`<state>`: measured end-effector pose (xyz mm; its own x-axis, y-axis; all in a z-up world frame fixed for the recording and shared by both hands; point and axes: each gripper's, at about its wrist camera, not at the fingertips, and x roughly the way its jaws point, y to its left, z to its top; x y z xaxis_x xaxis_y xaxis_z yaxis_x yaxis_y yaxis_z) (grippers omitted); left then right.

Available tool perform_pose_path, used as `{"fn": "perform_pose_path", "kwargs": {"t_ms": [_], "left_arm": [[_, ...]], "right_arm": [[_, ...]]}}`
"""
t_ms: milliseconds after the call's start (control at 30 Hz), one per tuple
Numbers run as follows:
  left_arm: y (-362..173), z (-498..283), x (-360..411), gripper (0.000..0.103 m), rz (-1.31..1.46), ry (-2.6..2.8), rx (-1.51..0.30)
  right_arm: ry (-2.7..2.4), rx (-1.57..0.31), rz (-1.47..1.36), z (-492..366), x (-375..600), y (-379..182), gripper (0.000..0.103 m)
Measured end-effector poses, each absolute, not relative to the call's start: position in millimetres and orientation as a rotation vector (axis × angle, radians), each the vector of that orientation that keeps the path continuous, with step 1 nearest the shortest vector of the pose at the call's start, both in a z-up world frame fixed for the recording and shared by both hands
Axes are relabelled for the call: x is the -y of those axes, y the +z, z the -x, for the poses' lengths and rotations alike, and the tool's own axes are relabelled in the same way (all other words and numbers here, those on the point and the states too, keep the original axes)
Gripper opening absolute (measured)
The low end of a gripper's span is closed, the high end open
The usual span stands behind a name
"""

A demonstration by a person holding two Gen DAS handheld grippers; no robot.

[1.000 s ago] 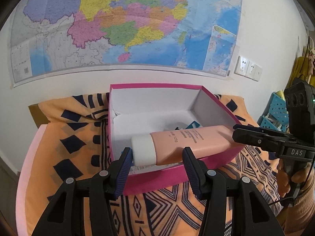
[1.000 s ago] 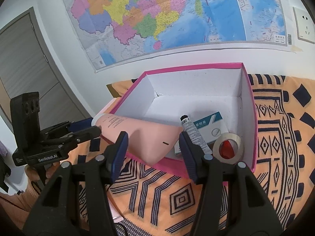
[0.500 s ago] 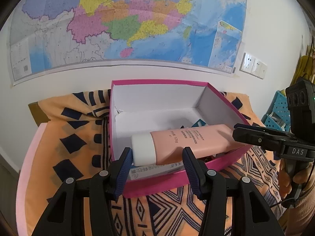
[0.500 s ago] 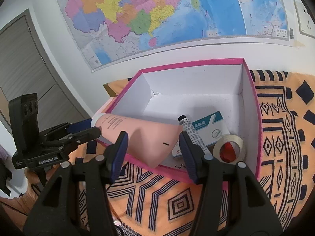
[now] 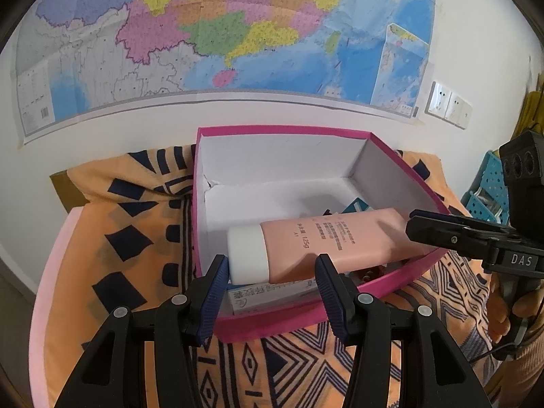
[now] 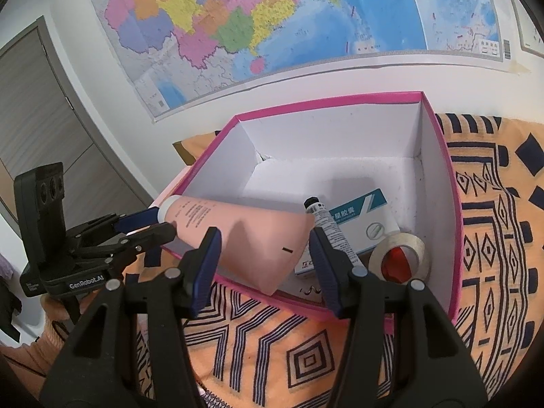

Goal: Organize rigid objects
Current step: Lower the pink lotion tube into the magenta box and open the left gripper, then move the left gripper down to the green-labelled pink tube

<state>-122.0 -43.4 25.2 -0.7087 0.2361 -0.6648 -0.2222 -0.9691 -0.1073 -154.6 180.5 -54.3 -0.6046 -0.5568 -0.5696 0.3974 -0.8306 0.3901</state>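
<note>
The pink tube (image 5: 335,241) lies level across the front of the pink box (image 5: 272,319), above the box floor, its white cap (image 5: 246,255) toward the left and its flat crimped end toward the right. The left gripper (image 5: 270,292) is clamped on the cap end, a blue pad on either side; the right gripper (image 6: 261,265) is clamped on the wide crimped end, which sits over the box's front rim. Under the tube, on the white floor of the box, lie a white-and-teal carton (image 6: 360,224), a small black-capped tube (image 6: 326,227) leaning across that carton, and a roll of tape (image 6: 401,255) just beside it in the front right corner. The box stands on an orange cloth (image 6: 493,238) with dark geometric print covering the worktop. A map (image 5: 217,30) hangs on the white wall behind.
</note>
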Motion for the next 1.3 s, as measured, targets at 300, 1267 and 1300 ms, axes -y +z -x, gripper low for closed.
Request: {"fn": "perform_pose_path", "kwargs": {"t_ms": [300, 1267, 1300], "left_arm": [[22.1, 126.0, 46.8, 0.052, 1.075, 2.708, 0.030], [38.3, 78.6, 61.8, 0.060, 0.946, 2.715, 0.029], [38.7, 75.0, 63.2, 0.060, 0.945, 2.715, 0.030]], "right_arm": [[-2.385, 0.293, -0.991, 159.3, -175.6, -60.8, 0.056], [-2.324, 0.262, -0.920, 126.1, -172.9, -42.7, 0.057], [-2.315, 0.256, -0.906, 119.0, -174.4, -39.3, 0.057]]}}
